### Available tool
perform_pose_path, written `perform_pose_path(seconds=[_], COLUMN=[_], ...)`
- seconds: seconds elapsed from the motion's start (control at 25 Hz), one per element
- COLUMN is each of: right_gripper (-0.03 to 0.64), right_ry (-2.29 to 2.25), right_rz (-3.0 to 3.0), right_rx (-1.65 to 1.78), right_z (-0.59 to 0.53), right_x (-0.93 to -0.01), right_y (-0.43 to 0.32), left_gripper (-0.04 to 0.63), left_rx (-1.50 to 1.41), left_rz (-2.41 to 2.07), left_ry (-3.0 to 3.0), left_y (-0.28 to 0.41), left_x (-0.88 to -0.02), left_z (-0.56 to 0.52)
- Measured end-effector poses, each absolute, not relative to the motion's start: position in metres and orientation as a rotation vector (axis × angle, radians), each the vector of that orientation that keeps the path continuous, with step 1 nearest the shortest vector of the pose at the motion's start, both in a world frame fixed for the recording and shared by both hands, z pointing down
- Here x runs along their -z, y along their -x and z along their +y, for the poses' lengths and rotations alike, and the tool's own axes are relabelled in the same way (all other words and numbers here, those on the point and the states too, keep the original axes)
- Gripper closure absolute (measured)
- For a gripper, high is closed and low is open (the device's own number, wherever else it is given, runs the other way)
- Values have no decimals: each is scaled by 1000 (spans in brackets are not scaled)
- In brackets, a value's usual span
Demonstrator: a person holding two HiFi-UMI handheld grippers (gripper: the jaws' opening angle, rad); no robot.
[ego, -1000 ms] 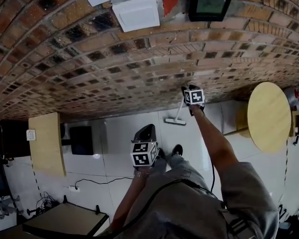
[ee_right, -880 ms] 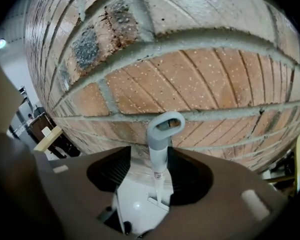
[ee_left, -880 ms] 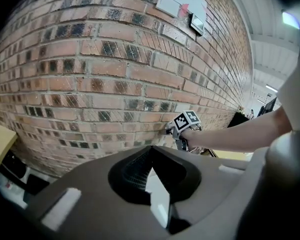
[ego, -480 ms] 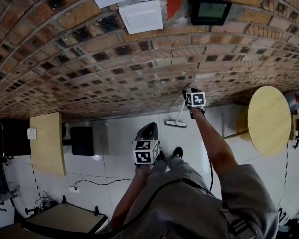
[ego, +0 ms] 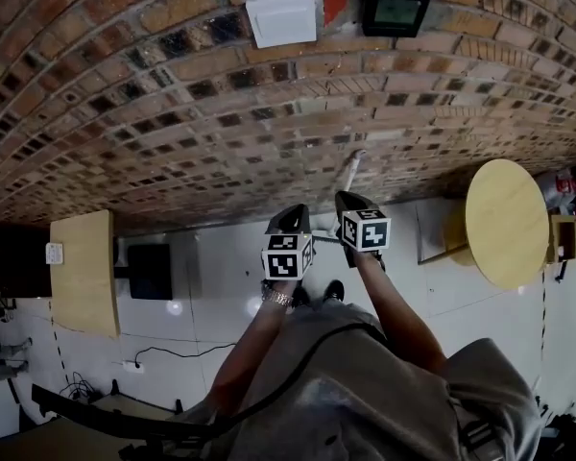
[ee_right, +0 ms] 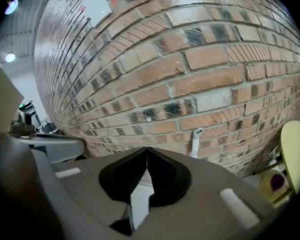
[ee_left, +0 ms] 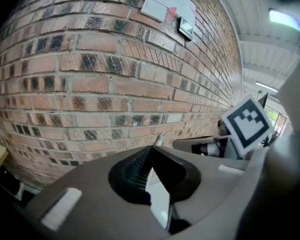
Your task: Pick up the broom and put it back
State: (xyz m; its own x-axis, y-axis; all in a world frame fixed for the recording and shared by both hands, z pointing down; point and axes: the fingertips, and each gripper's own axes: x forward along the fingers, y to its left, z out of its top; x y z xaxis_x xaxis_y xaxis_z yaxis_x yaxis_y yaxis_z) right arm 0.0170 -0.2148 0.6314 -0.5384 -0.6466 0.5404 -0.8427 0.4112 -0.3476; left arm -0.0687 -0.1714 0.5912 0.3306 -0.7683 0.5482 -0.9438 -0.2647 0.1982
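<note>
Left gripper (ego: 292, 215) is pointing toward the brick wall (ego: 173, 113), its grey moulded shell ending in two black ribbed pads that are meeting at a single seam, with nothing pinched between them (ee_left: 151, 148). A marker cube with black-and-white squares is sitting on its back. Just beside it, the right gripper (ego: 346, 198) is aiming the same way, its dark wedge-shaped jaws pressing together tip to tip and carrying nothing (ee_right: 147, 149).

Past the right gripper, the broom (ego: 351, 169) is leaning against the wall: a thin white tubular handle with a rounded cap, tilting slightly, its top resting on the rough red-brown bricks with their pale mortar lines. Both gripper views are showing that handle just beyond the jaw tips (ee_left: 159, 138) (ee_right: 195, 143), apart from both grippers. The broom's head is hiding behind the grippers in the head view.

Glossy white floor tiles (ego: 211, 286) are running along the wall's foot. Farther right, a round table (ego: 504, 221) with a smooth pale wooden top is standing near the wall
</note>
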Motion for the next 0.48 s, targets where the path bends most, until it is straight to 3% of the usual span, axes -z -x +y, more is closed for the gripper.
perform_pose_path(seconds=[0.48], right_gripper=[617], right_ry=[-1287], right_rz=[-2392], right_rx=[-680], right_z=[-164], right_x=[-562], right_y=[-7], left_gripper=[595], left_rx=[-499], left_rz=[-1432], left_ry=[-2245], left_y=[33], left_x=[-567], left_z=[-167])
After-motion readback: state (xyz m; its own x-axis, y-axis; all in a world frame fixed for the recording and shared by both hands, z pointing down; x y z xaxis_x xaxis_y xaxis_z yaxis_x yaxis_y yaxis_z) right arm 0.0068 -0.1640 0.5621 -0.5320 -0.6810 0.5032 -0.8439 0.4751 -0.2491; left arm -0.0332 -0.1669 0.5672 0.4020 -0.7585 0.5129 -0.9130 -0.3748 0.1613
